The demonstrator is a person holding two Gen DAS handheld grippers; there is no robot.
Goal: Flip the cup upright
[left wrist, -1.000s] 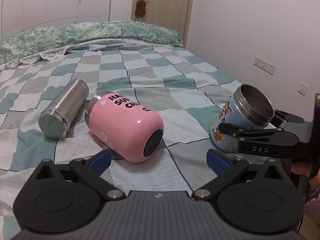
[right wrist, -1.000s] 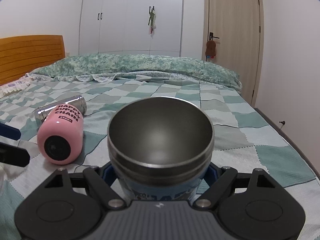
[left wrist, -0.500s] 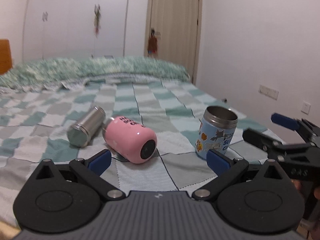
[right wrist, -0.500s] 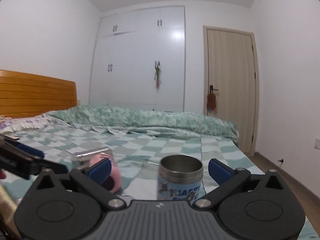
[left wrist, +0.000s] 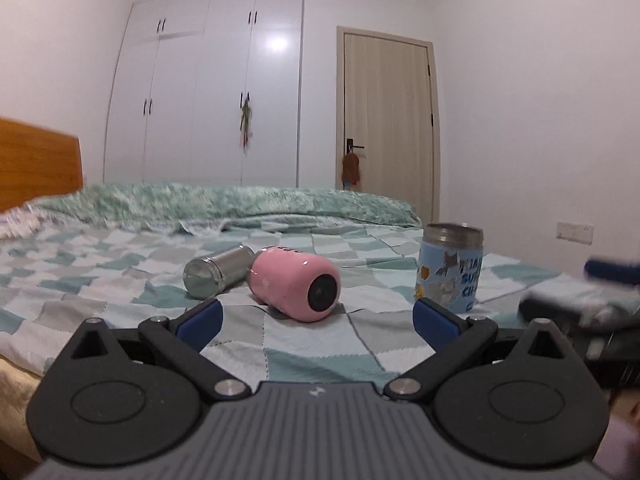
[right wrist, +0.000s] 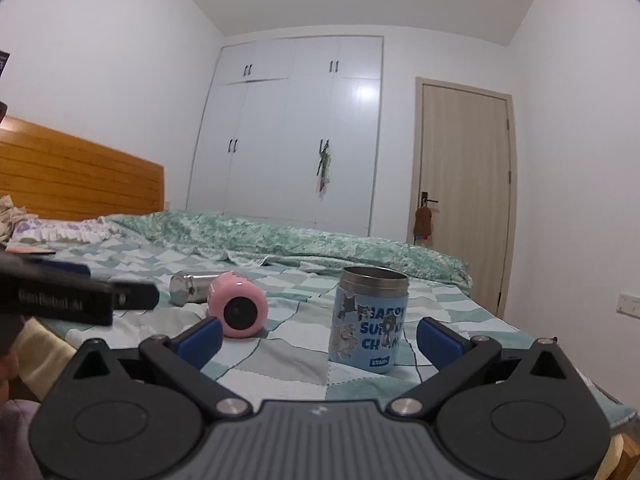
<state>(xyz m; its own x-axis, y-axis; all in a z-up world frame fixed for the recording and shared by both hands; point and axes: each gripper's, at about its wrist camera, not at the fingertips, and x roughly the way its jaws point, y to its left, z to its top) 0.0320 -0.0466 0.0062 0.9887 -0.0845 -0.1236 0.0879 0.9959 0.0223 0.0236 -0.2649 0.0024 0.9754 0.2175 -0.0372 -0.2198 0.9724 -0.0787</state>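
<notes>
Left wrist view: left hand-held gripper (left wrist: 316, 320) low over the near edge of the bed (left wrist: 120, 256), blue fingertips (left wrist: 200, 318) spread wide, nothing between them. Blue cartoon cup (left wrist: 451, 267) stands upright on the checkered cover, steel rim up, just past the right fingertip. Pink cup (left wrist: 295, 289) lies on its side mid-bed, dark base toward the camera; steel cup (left wrist: 218, 271) lies on its side touching or just beside it on the left. Right hand-held gripper (left wrist: 588, 292) blurred at the right edge. White wardrobe (left wrist: 208, 92) and wooden door (left wrist: 388, 128) behind. Right wrist view: right hand-held gripper (right wrist: 318, 334) also spread apart and empty, blue cartoon cup (right wrist: 369, 314) upright between and beyond its fingertips, not touched. Pink cup (right wrist: 238, 309) on its side to the left, steel cup (right wrist: 192, 285) behind it. Left hand-held gripper (right wrist: 72, 298) pokes in from the left edge, blurred. Wooden headboard (right wrist: 76, 176) at left.
</notes>
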